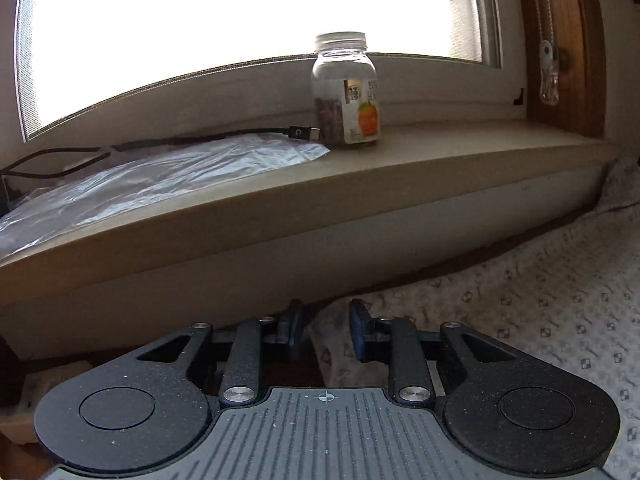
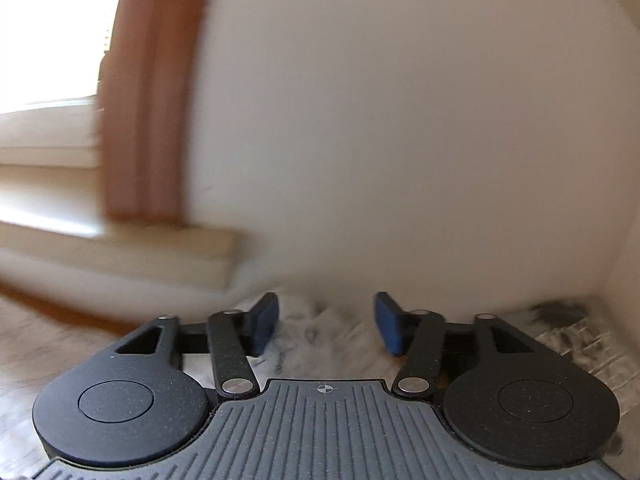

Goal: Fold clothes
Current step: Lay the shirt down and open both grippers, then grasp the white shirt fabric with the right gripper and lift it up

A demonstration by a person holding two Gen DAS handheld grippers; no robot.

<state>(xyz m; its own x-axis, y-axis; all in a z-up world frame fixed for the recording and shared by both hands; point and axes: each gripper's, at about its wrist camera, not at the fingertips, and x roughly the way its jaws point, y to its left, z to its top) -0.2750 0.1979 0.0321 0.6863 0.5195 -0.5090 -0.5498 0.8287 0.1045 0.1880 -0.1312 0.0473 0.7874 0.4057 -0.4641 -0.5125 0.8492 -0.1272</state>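
Taking the window sill (image 1: 400, 176) as the landmark and reading from its left end, a crinkled clear plastic sheet (image 1: 160, 176) lies flat along the sill, with a black cable (image 1: 192, 139) running behind it and ending in a plug just left of a clear jar (image 1: 346, 92). The jar stands upright on the sill, white lid on, an orange fruit on its label. At the right end of the sill rises the brown wooden window frame (image 1: 560, 40). Below and in front of the sill, the left hand-held gripper (image 1: 325, 330) has its blue-padded fingers (image 1: 358, 330) spread apart with nothing between them; the edge of a pale patterned cloth (image 1: 560, 304) shows in the gap and spreads away to the right beneath the sill. The right wrist view is smeared by motion: the sill's end sits at its left, a bare wall (image 2: 400, 120) fills the rest. The right hand-held gripper (image 2: 326, 326) is also spread wide and empty, low over a pale crumpled cloth (image 2: 316, 340) with faint marks below the wall.
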